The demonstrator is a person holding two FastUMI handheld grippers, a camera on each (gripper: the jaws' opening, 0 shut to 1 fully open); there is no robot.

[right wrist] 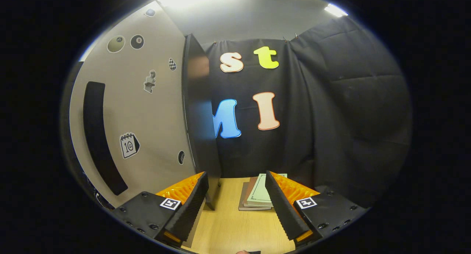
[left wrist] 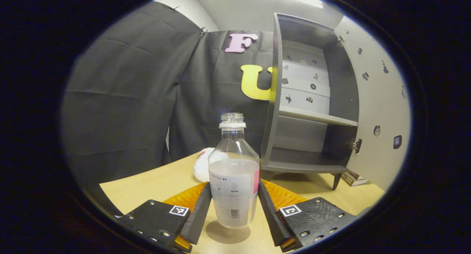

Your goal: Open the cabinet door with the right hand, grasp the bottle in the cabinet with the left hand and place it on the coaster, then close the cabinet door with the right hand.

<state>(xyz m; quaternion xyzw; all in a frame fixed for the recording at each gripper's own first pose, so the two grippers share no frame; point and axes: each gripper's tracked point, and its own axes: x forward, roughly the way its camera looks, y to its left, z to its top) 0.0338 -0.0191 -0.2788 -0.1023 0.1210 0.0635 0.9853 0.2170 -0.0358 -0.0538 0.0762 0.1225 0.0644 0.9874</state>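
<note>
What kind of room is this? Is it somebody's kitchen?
Probably not a kitchen: it looks like a small test booth. Black cloth hangs as the walls, and a wooden table holds a little grey cabinet with its door open and a capless bottle.

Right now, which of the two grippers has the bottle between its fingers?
The left gripper: its fingers press both sides of the bottle. The right gripper is open with nothing between its fingers, beside the cabinet door.
</note>
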